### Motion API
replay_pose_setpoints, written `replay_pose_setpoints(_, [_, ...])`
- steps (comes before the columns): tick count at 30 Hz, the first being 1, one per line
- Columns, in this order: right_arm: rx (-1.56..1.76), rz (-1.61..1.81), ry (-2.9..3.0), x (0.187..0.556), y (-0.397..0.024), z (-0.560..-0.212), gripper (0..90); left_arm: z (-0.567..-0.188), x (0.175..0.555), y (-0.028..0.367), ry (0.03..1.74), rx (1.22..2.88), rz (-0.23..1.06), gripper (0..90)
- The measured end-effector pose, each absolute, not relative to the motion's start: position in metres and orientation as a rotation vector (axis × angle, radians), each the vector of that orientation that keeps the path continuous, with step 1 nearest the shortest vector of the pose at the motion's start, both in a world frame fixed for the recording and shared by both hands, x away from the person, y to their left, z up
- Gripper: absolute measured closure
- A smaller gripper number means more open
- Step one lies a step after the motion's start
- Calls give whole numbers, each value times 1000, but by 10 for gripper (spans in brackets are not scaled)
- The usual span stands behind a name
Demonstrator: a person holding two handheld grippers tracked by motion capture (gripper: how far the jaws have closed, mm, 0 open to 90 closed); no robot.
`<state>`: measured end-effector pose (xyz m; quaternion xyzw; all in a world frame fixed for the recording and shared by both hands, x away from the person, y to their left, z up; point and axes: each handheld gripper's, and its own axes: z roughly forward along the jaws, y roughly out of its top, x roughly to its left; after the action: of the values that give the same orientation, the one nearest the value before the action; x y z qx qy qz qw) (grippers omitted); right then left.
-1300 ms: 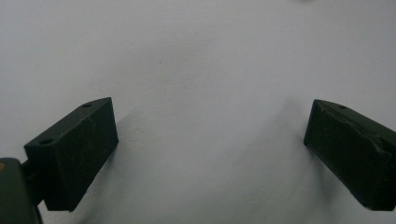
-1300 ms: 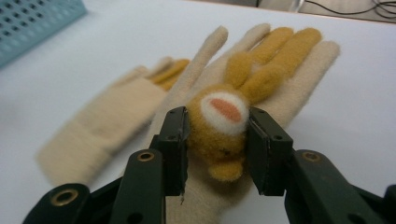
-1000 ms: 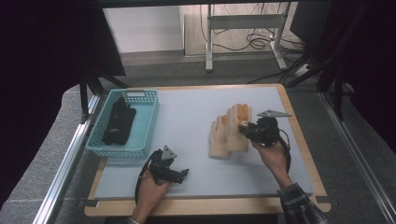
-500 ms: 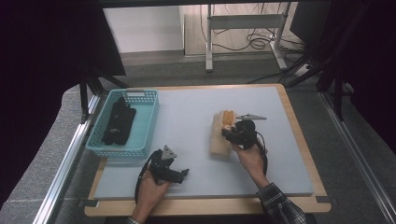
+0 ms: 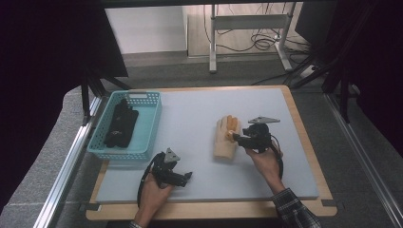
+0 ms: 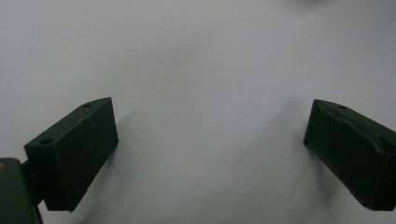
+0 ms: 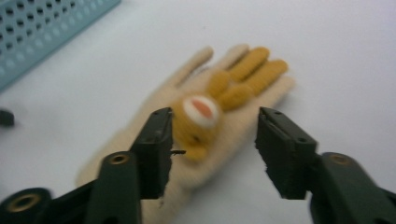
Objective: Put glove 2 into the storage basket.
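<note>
A cream glove (image 5: pixel 223 145) (image 7: pixel 156 100) lies flat on the pale mat, fingers pointing away from me. On it lies a smaller mustard-yellow glove (image 5: pixel 231 124) (image 7: pixel 245 72) with a white and orange round patch. My right gripper (image 5: pixel 236 137) (image 7: pixel 212 149) hangs low over the gloves' right side, open. Its jaws have just been opening, and they stand either side of the yellow glove without pressing on it. My left gripper (image 5: pixel 183 176) (image 6: pixel 210 140) rests near the front of the mat, open, with bare mat between its jaws.
A light blue basket (image 5: pixel 121 152) (image 7: pixel 42 23) stands at the left of the mat with dark gloves (image 5: pixel 121 126) inside. The mat sits on a wooden board (image 5: pixel 304 128). Metal rails run along both table sides.
The right gripper swung left over the gloves, then drew back right and lower. The gloves, spread wider a second ago, now lie stacked and narrower. The left gripper has kept still.
</note>
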<state>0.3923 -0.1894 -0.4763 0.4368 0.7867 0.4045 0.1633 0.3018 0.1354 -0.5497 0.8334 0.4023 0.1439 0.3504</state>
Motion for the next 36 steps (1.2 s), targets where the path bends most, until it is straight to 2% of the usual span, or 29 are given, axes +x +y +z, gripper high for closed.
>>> replay_pose_setpoints(4, [1210,1095,2311,387,-202,-489,796,-550,302,135,1042,2159,372,31])
replay_pose_setpoints(8, [1195,1067,2390,383,-204,-509,874,-550,302,135,1042,2158,372,31])
replay_pose_setpoints(13, [1140,1059,2444,381,-193,-524,878,-550,302,135,1042,2158,372,30])
replay_pose_setpoints(26, [1047,1100,2482,379,-145,-530,872,-550,302,135,1042,2159,372,31])
replay_pose_setpoints(33, [997,1084,2473,375,-139,-530,807,-550,302,135,1043,2157,373,31])
replay_pose_setpoints(36, [1010,1082,2444,373,-149,-526,722,-550,302,135,1044,2157,373,30])
